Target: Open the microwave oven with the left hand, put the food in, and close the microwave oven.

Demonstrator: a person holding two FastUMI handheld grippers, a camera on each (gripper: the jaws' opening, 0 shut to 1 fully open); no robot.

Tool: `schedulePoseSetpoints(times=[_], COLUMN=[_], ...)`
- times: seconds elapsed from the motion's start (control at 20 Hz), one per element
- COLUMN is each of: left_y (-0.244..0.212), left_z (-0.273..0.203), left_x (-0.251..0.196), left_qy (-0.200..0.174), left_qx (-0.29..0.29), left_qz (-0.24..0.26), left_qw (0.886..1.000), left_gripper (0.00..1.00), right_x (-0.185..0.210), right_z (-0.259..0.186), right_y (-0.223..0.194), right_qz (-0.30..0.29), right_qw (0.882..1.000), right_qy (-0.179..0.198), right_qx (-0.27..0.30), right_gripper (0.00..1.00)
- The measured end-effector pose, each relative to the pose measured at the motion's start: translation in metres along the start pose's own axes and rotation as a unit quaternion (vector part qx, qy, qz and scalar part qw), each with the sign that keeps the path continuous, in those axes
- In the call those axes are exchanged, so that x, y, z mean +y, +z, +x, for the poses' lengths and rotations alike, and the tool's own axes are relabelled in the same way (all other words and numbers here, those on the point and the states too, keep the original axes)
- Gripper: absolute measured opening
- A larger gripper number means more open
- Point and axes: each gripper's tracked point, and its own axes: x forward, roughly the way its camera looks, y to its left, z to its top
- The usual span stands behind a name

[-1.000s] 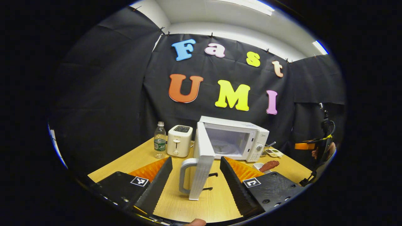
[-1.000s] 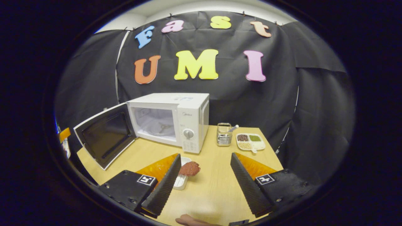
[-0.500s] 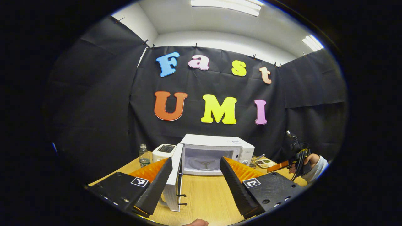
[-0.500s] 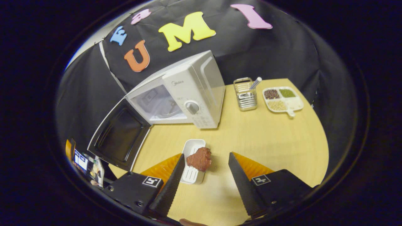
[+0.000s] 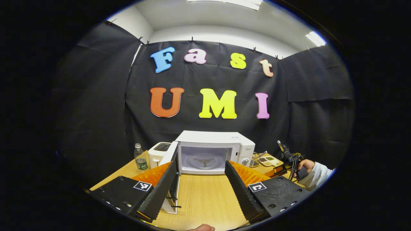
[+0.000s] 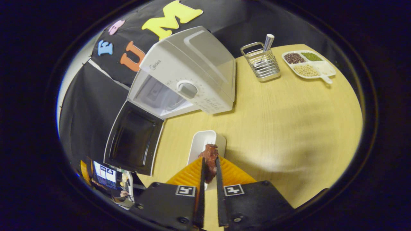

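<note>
Landmark: white boxy microwave oven (image 5: 214, 150) on the pale wooden table (image 6: 289, 122), against the booth's black wall.
Door: the microwave's white-framed, dark-windowed door (image 6: 134, 138) is swung wide to the left of the open cavity; the bare glass turntable (image 5: 204, 161) shows inside.
Food: reddish-brown chunk of meat (image 6: 209, 162), in front of the microwave's control panel, over the near end of a white oblong ribbed dish (image 6: 203, 143).
Right gripper (image 6: 209, 170): fingers pressed against both sides of the meat, pinching it.
Left gripper (image 5: 200, 184): fingers spread apart with nothing between them, in front of the open cavity, above the table.
Right of microwave: wire-mesh metal caddy (image 6: 260, 61) holding a utensil, then a white divided tray of beans and grains (image 6: 309, 63).
Left of microwave: white toaster (image 5: 158, 152), then a clear plastic water bottle (image 5: 140, 158).
Person: a hand (image 5: 305, 166) in a white sleeve holds the right gripper, seen to the microwave's right in the left gripper view.
</note>
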Motion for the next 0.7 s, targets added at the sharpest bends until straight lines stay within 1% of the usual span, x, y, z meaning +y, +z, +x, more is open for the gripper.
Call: schedulePoseSetpoints(times=[0.05, 0.1, 0.2, 0.3, 0.45, 0.6, 0.7], left_y=[-0.004, -0.005, -0.008, -0.008, -0.012, -0.015, -0.015], left_z=[0.001, 0.000, 0.000, -0.001, -0.003, -0.003, -0.004], left_x=[0.001, 0.003, 0.008, 0.010, 0.011, 0.018, 0.022], left_qy=[0.004, 0.008, 0.016, 0.014, 0.007, 0.012, 0.015], left_qx=[0.008, 0.013, 0.015, 0.015, 0.016, 0.017, 0.017], left_qz=[0.003, 0.007, 0.011, 0.009, 0.006, 0.006, 0.007], left_qw=[1.000, 1.000, 1.000, 1.000, 1.000, 1.000, 1.000], left_gripper=[0.93, 0.93, 0.93, 0.93, 0.93, 0.93, 0.93], right_x=[0.003, 0.005, 0.015, 0.030, 0.061, 0.091, 0.111], right_z=[-0.005, -0.011, -0.024, -0.036, -0.049, -0.049, -0.043], right_y=[-0.001, -0.003, -0.005, -0.006, -0.012, -0.020, -0.023], right_qz=[-0.018, -0.046, -0.105, -0.160, -0.236, -0.289, -0.310], right_qw=[1.000, 0.999, 0.992, 0.981, 0.959, 0.939, 0.929], right_qy=[-0.007, -0.023, -0.059, -0.091, -0.121, -0.140, -0.144], right_qx=[-0.006, -0.015, -0.036, -0.061, -0.097, -0.125, -0.144], right_gripper=[0.13, 0.11, 0.11, 0.11, 0.11, 0.11, 0.11])
